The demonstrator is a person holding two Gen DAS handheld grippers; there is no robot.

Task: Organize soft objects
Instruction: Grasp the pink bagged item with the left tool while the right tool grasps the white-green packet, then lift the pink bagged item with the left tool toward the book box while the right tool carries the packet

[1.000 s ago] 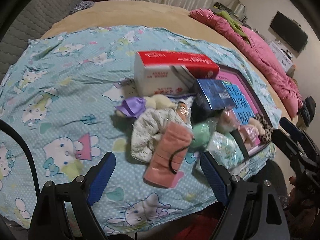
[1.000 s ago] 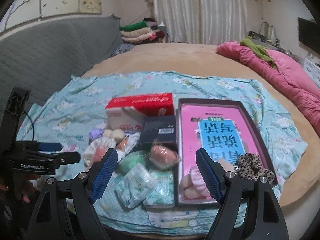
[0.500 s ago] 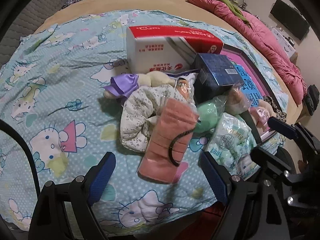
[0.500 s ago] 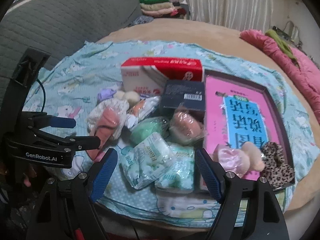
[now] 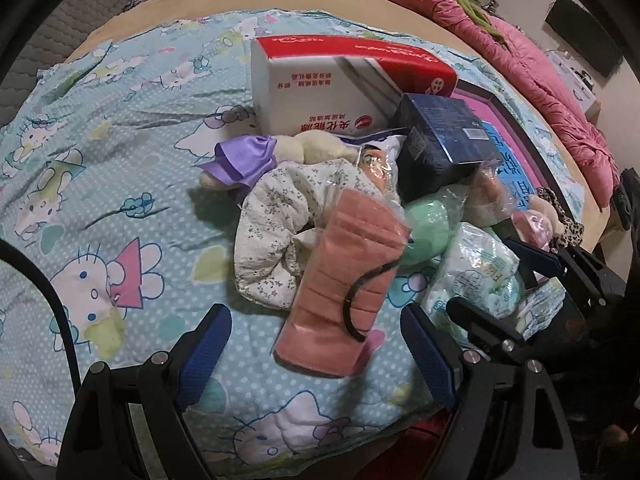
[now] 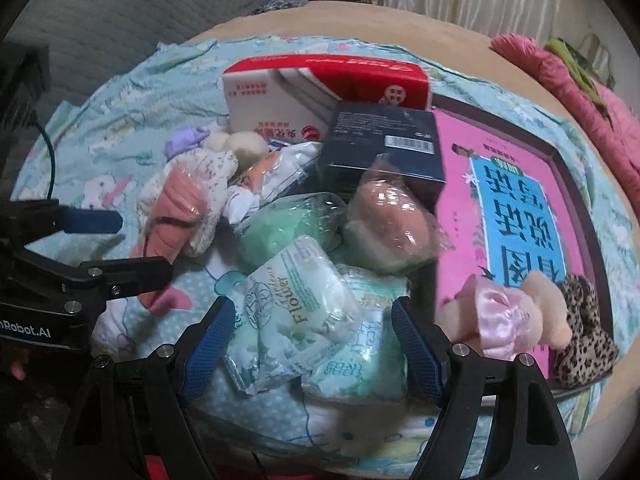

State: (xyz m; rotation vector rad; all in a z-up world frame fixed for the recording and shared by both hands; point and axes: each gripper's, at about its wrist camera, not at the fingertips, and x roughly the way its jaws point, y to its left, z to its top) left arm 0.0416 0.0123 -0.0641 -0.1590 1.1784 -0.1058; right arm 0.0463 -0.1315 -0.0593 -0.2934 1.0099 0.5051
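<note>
A heap of soft things lies on the blue cartoon sheet (image 5: pixel 100 168). In the left wrist view my left gripper (image 5: pixel 316 356) stands open just above the near end of a pink ribbed pouch (image 5: pixel 348 280), which leans on a white floral cloth (image 5: pixel 276 216). Behind them lie a purple-bowed plush (image 5: pixel 248 156) and a green bagged plush (image 5: pixel 428 228). My right gripper (image 6: pixel 312 344) is open over a white and green tissue pack (image 6: pixel 296 312), its fingers (image 6: pixel 208 340) on either side without touching. A bagged peach plush (image 6: pixel 392 220) and a pink-bowed plush (image 6: pixel 504 320) sit nearby.
A red and white carton (image 5: pixel 332 84) and a dark blue box (image 5: pixel 444 148) stand behind the heap. A pink book in a dark tray (image 6: pixel 524 200) lies at the right with a leopard-print item (image 6: pixel 584 340). A pink duvet (image 5: pixel 532 80) lies beyond; the bed edge is near.
Both grippers have come down and closer to the heap; the right one dropped and tilted more, so the tissue pack now lies between its fingers. Jaws kept their width.
</note>
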